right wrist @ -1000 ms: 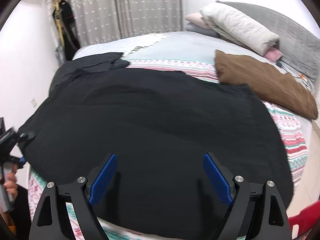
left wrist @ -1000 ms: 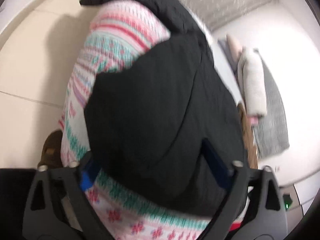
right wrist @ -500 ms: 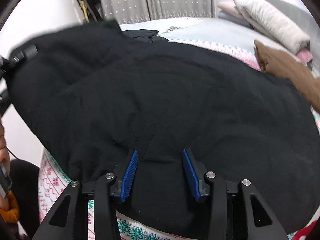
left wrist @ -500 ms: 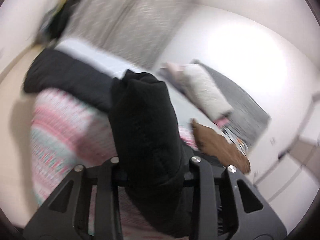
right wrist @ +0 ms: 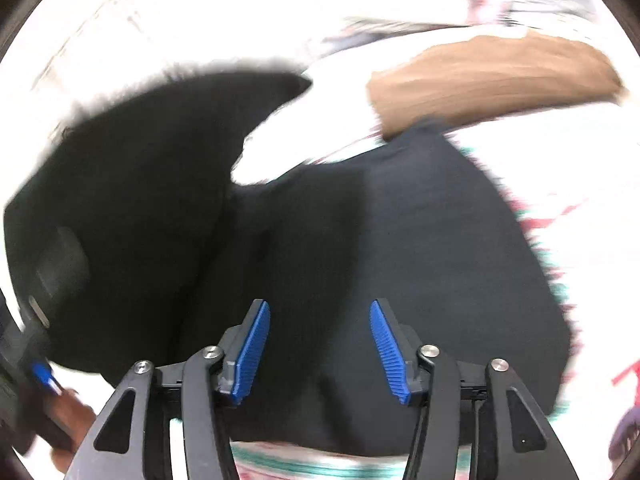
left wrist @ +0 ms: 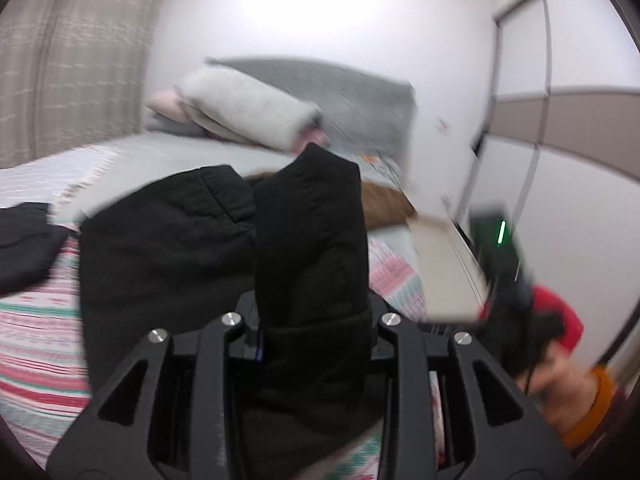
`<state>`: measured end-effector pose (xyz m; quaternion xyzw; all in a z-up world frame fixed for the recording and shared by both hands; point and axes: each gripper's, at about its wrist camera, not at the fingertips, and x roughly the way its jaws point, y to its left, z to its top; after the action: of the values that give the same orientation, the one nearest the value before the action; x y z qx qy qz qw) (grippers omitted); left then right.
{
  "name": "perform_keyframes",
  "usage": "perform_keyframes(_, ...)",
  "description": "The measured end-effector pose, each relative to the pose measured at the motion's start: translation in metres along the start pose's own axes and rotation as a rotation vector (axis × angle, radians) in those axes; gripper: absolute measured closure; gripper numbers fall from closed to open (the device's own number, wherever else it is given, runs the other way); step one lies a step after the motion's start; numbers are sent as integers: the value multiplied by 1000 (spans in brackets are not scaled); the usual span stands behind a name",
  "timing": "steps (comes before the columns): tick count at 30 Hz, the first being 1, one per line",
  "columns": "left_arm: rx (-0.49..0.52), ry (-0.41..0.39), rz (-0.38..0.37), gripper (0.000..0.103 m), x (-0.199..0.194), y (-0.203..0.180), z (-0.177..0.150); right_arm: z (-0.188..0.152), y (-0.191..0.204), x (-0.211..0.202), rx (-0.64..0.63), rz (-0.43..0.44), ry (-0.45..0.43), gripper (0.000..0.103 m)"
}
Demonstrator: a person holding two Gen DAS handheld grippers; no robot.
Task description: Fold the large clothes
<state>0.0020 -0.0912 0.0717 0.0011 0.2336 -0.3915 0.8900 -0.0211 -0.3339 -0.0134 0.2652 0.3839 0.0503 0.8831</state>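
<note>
Mid-fold on a big black padded jacket [left wrist: 168, 248], carrying one side across. Left hand-held gripper [left wrist: 312, 344] pinching a thick bunch of it, cuff or hem end sticking straight up between the jaws and hiding the pads. Rest of the jacket sprawled ahead of and below both grippers on the bed's striped blanket [left wrist: 36, 320].

Right hand-held gripper [right wrist: 320, 350] just been opening, blue pads [right wrist: 252, 350] spread apart with black fabric lying beneath and between but not squeezed. Brown pillow [right wrist: 488, 76] well beyond, up-right.

Next move, best guess: lay the lifted edge over the body of the jacket, line it up with the far side, then let go. Right side probably needs to re-pinch or pin the fabric down so nothing slides. Pretty blurry, so no seam details.
</note>
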Motion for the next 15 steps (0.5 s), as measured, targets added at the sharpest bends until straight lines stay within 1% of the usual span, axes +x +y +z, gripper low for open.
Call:
perform_keyframes(2, 37, 96, -49, 70, 34, -18, -17, 5, -31, -19, 62, -45, -36, 47)
perform_keyframes(3, 54, 141, -61, 70, 46, -25, -26, 7, -48, -28, 96, -63, -51, 47)
perform_keyframes(4, 69, 175, -65, 70, 54, -31, -36, 8, -61, -35, 129, -64, -61, 46)
perform_keyframes(5, 94, 226, -65, 70, 68, -35, -48, 8, -68, -38, 150, -53, -62, 46)
perform_keyframes(6, 116, 257, -64, 69, 74, -39, -54, 10, -76, -40, 181, -27, -55, 42)
perform_keyframes(7, 136, 265, -65, 66, 74, -42, -59, 11, -79, -40, 198, -7, -44, 38)
perform_keyframes(8, 151, 263, -79, 58, 69, -43, -59, 13, -80, -37, 213, 25, -23, 34)
perform_keyframes(9, 145, 264, -100, 51, 66, -43, -55, 15, -78, -32, 219, 57, 0, 27)
perform_keyframes(10, 125, 265, -138, 37, 60, -39, -49, 16, -73, -27, 222, 92, 25, 21)
perform_keyframes(11, 110, 267, -169, 28, 54, -36, -43, 18, -69, -21, 224, 126, 49, 19)
perform_keyframes(12, 105, 266, -191, 26, 44, -35, -37, 22, -63, -11, 225, 166, 80, 17)
perform_keyframes(13, 109, 264, -197, 24, 41, -37, -38, 25, -57, 0, 224, 190, 112, 17)
perform_keyframes(15, 108, 274, -218, 24, 23, -31, -32, 33, -48, 18, 212, 199, 160, 17)
